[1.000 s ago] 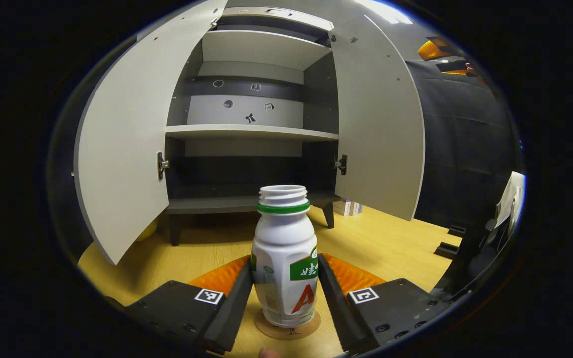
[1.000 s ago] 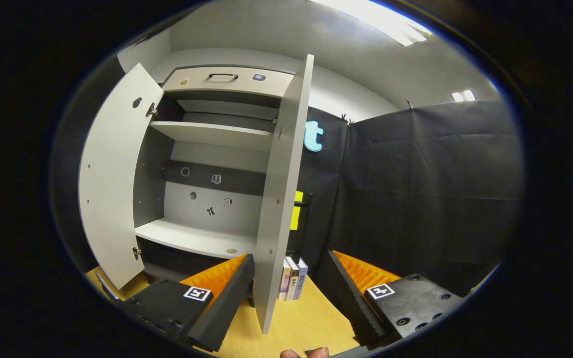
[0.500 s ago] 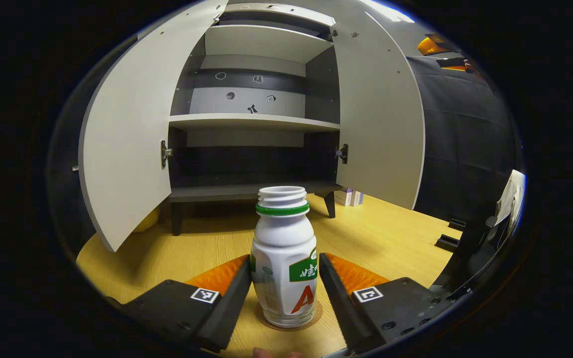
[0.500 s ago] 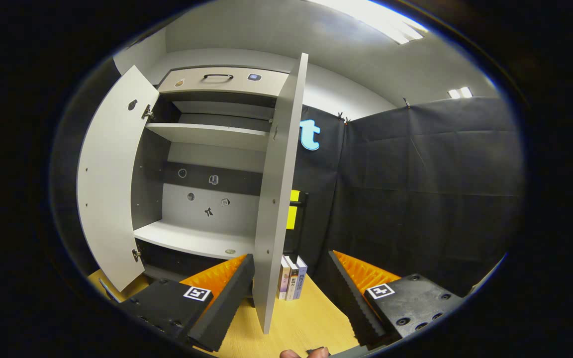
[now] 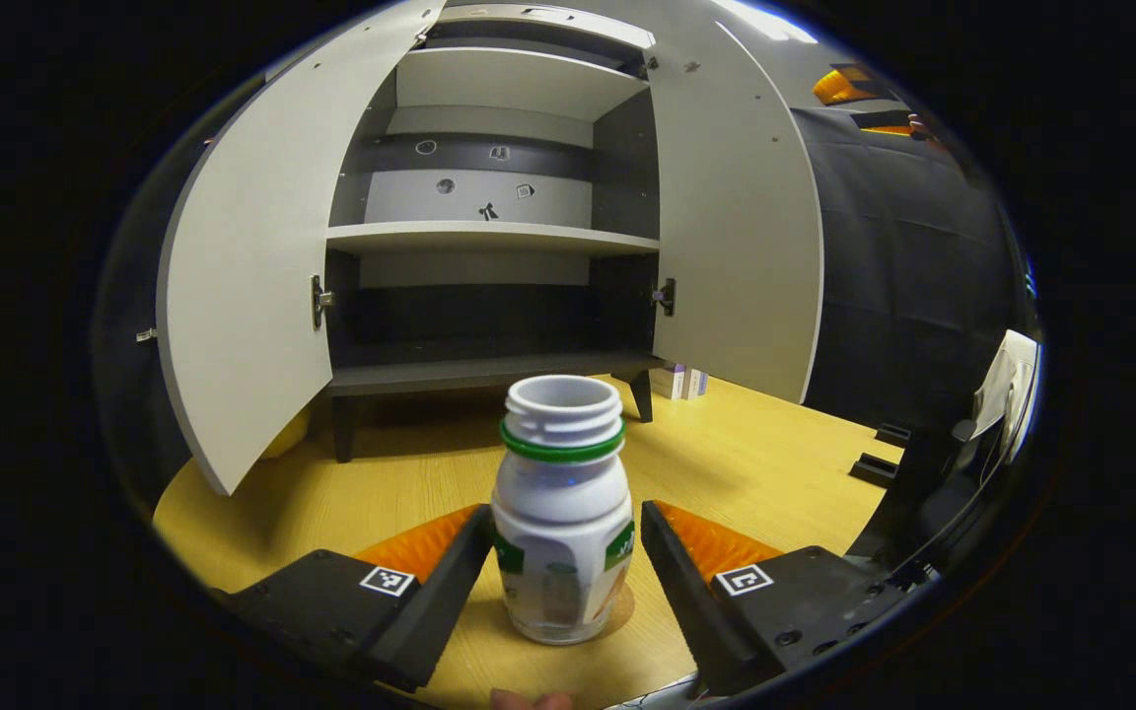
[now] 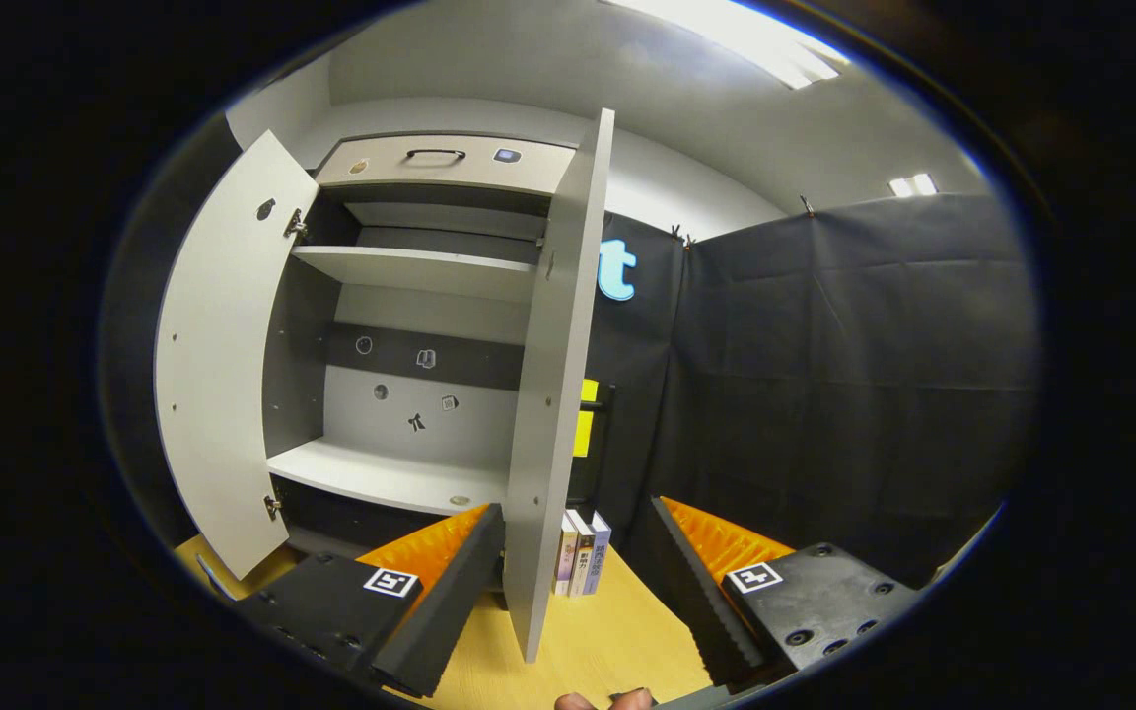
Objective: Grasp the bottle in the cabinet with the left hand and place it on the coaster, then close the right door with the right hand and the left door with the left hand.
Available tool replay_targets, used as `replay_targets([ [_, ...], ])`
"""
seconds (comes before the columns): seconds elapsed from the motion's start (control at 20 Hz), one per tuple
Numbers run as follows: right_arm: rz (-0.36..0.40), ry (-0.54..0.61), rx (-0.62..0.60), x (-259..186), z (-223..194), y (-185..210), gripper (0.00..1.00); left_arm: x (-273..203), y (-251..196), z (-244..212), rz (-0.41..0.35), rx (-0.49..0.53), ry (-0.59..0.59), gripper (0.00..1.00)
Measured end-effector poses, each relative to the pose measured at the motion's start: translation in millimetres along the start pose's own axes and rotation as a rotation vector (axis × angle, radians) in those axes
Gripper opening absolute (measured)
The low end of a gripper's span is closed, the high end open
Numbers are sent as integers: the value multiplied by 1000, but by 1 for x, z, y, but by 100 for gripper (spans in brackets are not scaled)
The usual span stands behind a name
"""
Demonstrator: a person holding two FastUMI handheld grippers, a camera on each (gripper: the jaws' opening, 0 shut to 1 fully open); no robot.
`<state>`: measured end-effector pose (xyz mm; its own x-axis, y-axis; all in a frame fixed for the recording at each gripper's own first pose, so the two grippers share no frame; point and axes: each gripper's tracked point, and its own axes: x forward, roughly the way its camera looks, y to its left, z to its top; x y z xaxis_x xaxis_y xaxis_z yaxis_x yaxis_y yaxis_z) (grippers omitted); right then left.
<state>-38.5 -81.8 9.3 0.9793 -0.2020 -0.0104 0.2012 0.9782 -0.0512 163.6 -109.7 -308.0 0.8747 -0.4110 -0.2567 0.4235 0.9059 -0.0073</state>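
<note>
A recording booth set up inside an office-like room: black cloth walls [image 6: 844,375] hang just right of a grey cabinet [image 6: 430,296] on a wooden tabletop [image 5: 745,463], with fluorescent ceiling panels [image 6: 726,35] above the cabinet.

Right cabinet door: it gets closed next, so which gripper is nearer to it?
Right. The right gripper has the right door's edge between its open fingers; the left gripper straddles the bottle, farther off.

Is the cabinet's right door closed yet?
No, the right door stands wide open, edge-on between the right gripper fingers.
</note>
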Motion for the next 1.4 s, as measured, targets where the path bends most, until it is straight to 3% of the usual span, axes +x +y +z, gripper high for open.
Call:
replay_targets([
  [0.5,-31,7,24,16,-4,-21,97,-59,9,5,34,-43,47,95],
  [0.7,8,61,58,35,-15,-31,98,-89,22,56,96,-103,13,95],
  [1.1,-77,87,145,89,-21,-92,97,-109,38,183,160,-103,-116,95],
  [1.35,-37,114,209,115,-21,-90,97,-130,57,236,257,-149,-189,95],
  [1.4,-27,110,210,118,-20,-87,90,-135,60,243,272,-141,-197,95],
])
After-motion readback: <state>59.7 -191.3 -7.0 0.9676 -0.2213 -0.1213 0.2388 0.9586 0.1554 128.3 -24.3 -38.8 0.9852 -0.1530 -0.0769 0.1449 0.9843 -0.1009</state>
